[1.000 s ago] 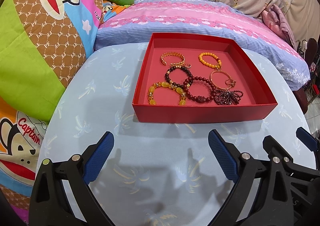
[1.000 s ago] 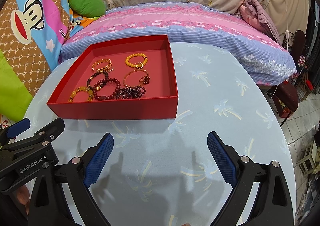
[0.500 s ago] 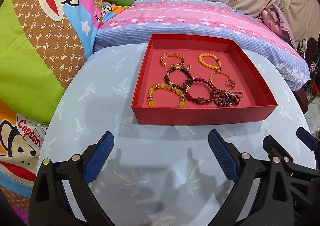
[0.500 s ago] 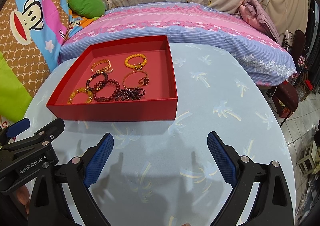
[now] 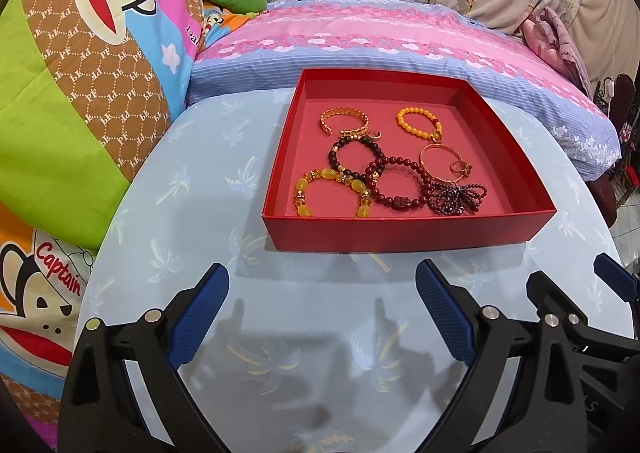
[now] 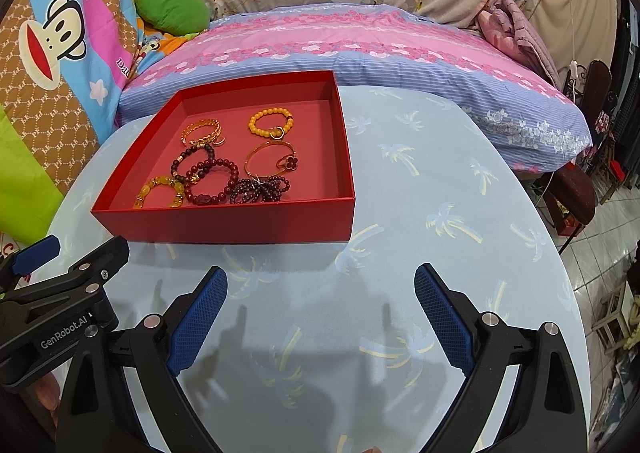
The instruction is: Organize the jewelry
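Item: red tray [image 5: 408, 231], shallow and open-topped, set on the round worktop [image 5: 200, 189], walls keeping loose pieces together.

Contents: gold cuff [image 5: 344, 121] and orange bead bracelet [image 5: 418, 121] lay apart at the back. Dark bead bracelet [image 5: 354, 159], amber bead bracelet [image 5: 332, 193], red bead bracelet [image 5: 396, 183], gold bangle [image 5: 440, 161] and purple bead cluster [image 5: 456, 197] touched or overlapped in front. We judged this either gathered or awaiting separation.

Left claw [image 5: 322, 313] and right claw [image 6: 320, 313]: both spread wide, gripping nothing, held short of the tray.
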Demonstrator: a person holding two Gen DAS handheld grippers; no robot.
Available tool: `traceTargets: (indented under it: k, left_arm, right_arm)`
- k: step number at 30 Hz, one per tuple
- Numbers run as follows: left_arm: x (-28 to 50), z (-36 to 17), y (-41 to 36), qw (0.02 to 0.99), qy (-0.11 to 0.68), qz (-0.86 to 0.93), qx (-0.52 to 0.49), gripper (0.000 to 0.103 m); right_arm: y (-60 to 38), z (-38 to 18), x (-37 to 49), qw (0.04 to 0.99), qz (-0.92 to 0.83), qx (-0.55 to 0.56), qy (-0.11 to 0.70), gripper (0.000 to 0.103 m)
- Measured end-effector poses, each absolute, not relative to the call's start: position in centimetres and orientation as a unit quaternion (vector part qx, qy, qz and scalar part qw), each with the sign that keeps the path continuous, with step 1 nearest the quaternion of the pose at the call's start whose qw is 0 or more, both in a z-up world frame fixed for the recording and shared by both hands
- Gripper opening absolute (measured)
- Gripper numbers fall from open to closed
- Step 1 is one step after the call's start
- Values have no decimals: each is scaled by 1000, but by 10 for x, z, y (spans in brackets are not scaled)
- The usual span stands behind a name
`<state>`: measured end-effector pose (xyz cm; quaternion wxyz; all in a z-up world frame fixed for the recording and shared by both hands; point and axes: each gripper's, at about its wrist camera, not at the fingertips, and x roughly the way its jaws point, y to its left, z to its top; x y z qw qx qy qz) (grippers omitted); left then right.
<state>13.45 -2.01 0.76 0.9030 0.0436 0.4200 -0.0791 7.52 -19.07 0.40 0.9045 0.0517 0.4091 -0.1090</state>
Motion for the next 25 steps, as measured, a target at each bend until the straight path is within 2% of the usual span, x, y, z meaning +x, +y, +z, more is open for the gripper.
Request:
traceTargets:
  k: [25]
  left_arm:
    - [135,5,-18,901,426,-74,40,90]
  right_arm:
    - [-193,4,75,904,-110,50,409,91]
